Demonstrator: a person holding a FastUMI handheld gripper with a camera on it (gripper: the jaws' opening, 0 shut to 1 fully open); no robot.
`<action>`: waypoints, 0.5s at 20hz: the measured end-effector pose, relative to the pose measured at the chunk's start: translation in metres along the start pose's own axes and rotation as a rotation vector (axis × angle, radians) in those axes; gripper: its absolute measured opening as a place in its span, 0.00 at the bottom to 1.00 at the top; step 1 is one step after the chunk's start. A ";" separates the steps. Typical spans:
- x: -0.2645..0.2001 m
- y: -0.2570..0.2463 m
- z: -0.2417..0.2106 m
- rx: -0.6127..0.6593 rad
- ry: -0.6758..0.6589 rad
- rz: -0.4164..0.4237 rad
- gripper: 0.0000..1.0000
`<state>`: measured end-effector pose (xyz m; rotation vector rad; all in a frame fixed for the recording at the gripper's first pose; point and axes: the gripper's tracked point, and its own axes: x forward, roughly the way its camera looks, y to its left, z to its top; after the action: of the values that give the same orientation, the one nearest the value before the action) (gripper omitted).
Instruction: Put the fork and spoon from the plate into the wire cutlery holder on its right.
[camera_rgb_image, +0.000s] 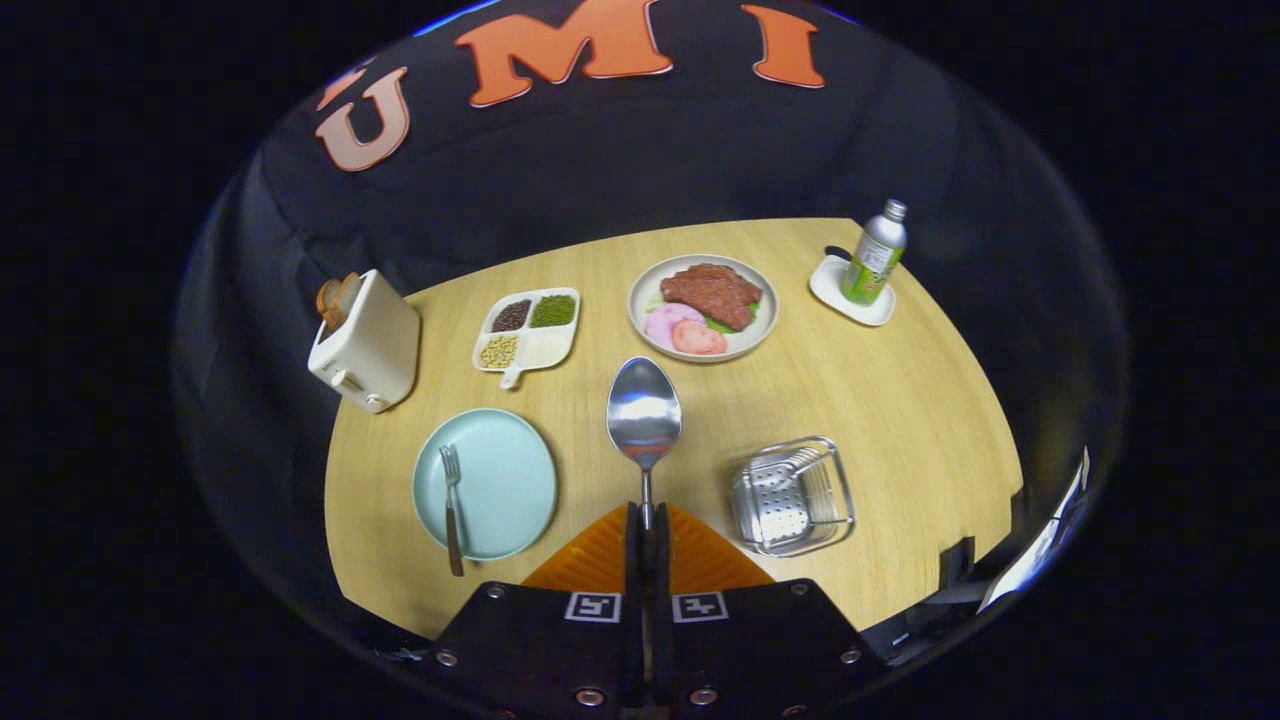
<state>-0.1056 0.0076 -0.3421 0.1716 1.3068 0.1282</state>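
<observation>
My gripper (646, 520) is shut on the handle of a shiny metal spoon (644, 412), which sticks out straight ahead of the fingers, bowl up, above the wooden table. Down to the left lies a pale blue plate (500, 470) with a fork (451, 505) along its left side, handle hanging over the near rim. To the right of the fingers stands the wire cutlery holder (792, 494), with a perforated metal insert and nothing visible inside it.
Beyond the spoon sits a plate of meat and sliced food (703, 305). A divided dish of beans (527, 330) and a white toaster (365, 343) stand at the far left. A bottle (873, 254) on a white coaster is at the far right.
</observation>
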 end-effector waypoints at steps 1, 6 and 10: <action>-0.003 -0.013 -0.002 0.015 -0.001 -0.015 0.04; -0.004 -0.066 -0.021 0.038 0.026 -0.075 0.05; 0.006 -0.084 -0.035 0.021 0.066 -0.091 0.04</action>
<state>-0.1375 -0.0719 -0.3734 0.1264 1.3795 0.0436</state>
